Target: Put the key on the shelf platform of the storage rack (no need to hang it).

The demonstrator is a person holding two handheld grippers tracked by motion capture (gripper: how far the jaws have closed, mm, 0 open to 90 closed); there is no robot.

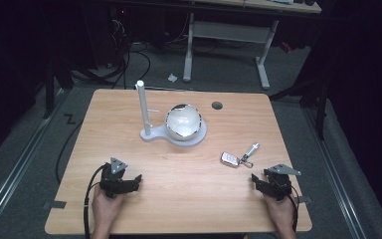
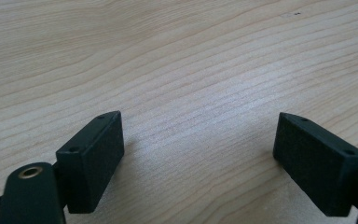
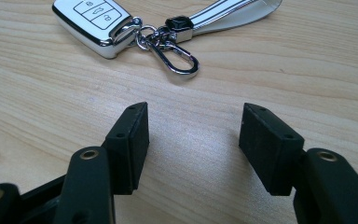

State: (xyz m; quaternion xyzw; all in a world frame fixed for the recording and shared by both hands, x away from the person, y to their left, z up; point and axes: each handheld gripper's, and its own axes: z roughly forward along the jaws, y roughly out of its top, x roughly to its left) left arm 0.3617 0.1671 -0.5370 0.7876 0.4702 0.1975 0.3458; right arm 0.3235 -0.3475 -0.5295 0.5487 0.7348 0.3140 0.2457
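Note:
A silver car key fob [image 1: 230, 159] [image 3: 92, 19] lies on the wooden table [image 1: 179, 199] right of centre, with a carabiner clip [image 3: 175, 58] and a white strap [image 1: 252, 149] [image 3: 235, 10] attached. My right gripper [image 1: 254, 179] [image 3: 193, 135] rests near the front right edge, just short of the key, jaws open with nothing between them. My left gripper [image 1: 138, 179] [image 2: 198, 149] sits at the front left, jaws wide open over bare wood. A white stand [image 1: 173, 134] with an upright post [image 1: 142, 107] and a round bowl [image 1: 183, 122] stands at mid-table.
A round cable hole [image 1: 217, 105] is in the table near the far edge. Beyond the table are a white desk frame [image 1: 226, 35] and cables on a grey floor. Bare wood lies between the two grippers.

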